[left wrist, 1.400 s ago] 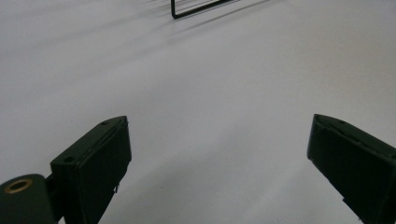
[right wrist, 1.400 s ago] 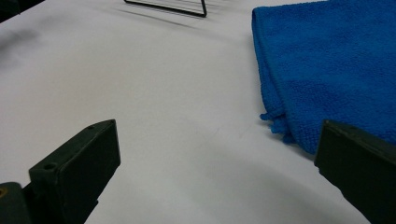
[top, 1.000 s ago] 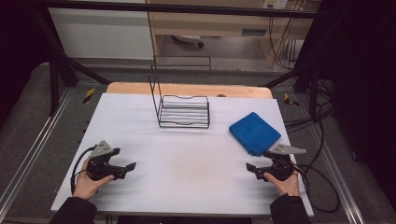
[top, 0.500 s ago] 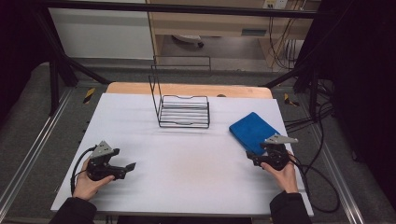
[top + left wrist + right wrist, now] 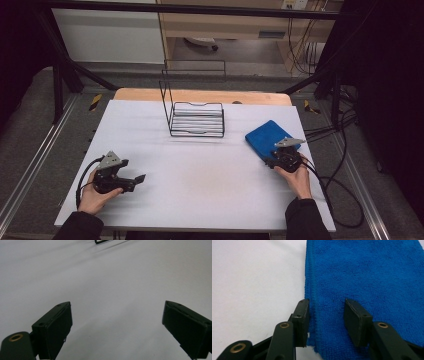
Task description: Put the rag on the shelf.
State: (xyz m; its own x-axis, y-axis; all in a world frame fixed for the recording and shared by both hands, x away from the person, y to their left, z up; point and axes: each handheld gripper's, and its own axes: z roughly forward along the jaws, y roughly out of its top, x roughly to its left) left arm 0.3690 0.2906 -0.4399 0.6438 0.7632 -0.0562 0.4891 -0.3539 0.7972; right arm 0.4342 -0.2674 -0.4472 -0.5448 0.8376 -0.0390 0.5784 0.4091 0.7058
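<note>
Blue folded cloth [image 5: 367, 277] on white table [image 5: 200, 185]; right gripper [image 5: 325, 315] jaws closing astride its near corner, not yet pinching; left gripper [image 5: 117, 322] agape, holding nothing

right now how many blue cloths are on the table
1. The folded blue cloth lies at the right side of the white table, right of the black wire rack; the right gripper straddles its near corner, jaws just closing.
</note>
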